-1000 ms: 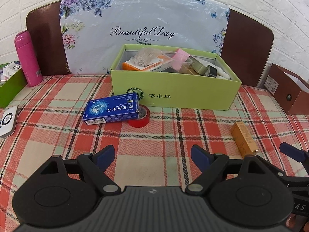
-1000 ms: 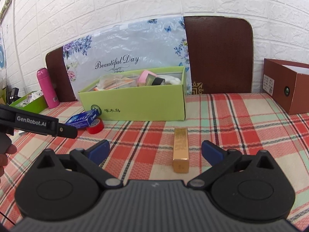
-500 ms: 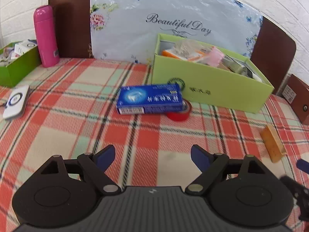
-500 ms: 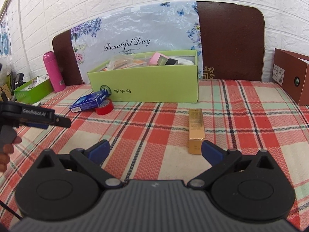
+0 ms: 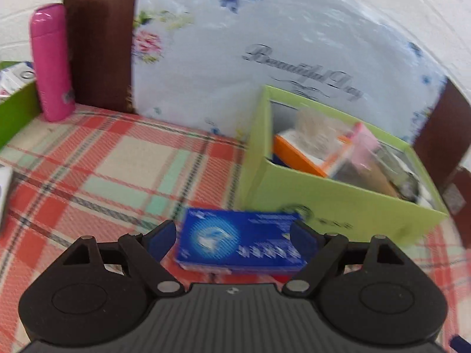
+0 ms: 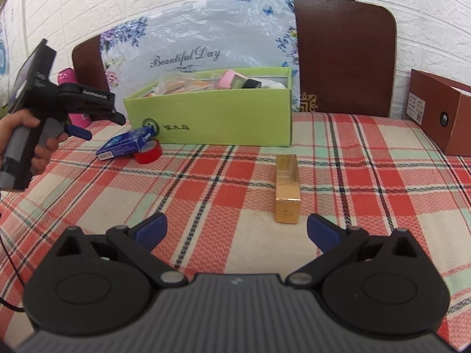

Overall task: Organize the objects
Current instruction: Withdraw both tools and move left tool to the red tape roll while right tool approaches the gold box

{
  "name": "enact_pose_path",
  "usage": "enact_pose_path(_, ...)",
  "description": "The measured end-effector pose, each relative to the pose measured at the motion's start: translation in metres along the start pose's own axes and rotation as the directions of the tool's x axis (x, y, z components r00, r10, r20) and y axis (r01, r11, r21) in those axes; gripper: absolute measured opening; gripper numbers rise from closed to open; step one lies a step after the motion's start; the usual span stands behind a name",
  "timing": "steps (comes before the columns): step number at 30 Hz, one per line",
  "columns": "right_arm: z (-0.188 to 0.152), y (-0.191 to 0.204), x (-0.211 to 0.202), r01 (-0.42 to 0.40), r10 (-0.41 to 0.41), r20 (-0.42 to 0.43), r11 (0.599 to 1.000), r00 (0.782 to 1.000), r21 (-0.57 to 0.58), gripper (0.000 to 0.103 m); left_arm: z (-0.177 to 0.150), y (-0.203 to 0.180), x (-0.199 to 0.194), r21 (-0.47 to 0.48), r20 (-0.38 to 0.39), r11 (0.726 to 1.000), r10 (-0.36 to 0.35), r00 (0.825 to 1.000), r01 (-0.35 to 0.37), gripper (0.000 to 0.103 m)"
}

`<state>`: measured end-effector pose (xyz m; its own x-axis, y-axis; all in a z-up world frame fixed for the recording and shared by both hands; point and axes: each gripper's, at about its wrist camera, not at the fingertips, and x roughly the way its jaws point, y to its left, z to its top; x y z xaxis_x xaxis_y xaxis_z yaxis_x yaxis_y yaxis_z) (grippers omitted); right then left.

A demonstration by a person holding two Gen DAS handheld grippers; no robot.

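A blue carton [image 5: 240,242] lies on the plaid cloth against a red tape roll [image 6: 147,153], in front of the green storage box [image 5: 338,203] full of small items. My left gripper [image 5: 234,236] is open, and in the blurred left wrist view the carton fills the span between its fingers. In the right wrist view the left gripper [image 6: 98,125] sits just left of the carton [image 6: 126,144], apart from it, held by a hand [image 6: 20,129]. My right gripper [image 6: 237,231] is open and holds nothing. A gold box [image 6: 287,188] lies just ahead of it, slightly right.
A pink bottle [image 5: 50,61] stands at the back left beside a small green tray [image 5: 14,111]. A brown carton [image 6: 441,111] sits at the far right. A floral board [image 6: 200,35] and brown headboard [image 6: 344,56] close off the back.
My left gripper has travelled forward and closer to the blue carton, which now fills the span between its fingers. The right gripper has barely shifted, and both stay open.
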<state>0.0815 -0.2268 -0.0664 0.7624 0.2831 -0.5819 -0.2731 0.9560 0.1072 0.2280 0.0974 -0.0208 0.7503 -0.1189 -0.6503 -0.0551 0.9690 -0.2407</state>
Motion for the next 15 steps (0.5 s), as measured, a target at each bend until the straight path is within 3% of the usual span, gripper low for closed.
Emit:
enact_pose_path(3, 0.001, -0.003, 0.009, 0.008, -0.007, -0.029, 0.999, 1.000, 0.032, 0.103, -0.022, -0.019, -0.016, 0.043, 0.017, 0.996, -0.077, 0.997, 0.076, 0.088)
enact_pose_path(8, 0.000, 0.005, 0.016, -0.017, 0.017, -0.038, 1.000, 0.999, 0.009, 0.103, -0.047, -0.032, -0.009, 0.056, -0.073, 0.987, -0.144, 0.987, 0.148, 0.086)
enact_pose_path(10, 0.000, 0.007, 0.018, -0.020, 0.020, -0.039, 1.000, 0.999, 0.003, 0.103, -0.049, -0.036, 0.001, 0.053, -0.075, 0.992, -0.114, 0.991, 0.118, 0.086)
enact_pose_path(15, -0.001, 0.005, 0.019, -0.015, 0.015, -0.044, 1.000, 0.999, 0.001, 0.103, -0.048, -0.049, 0.025, 0.069, 0.009, 0.997, -0.030, 1.000, 0.029, 0.086)
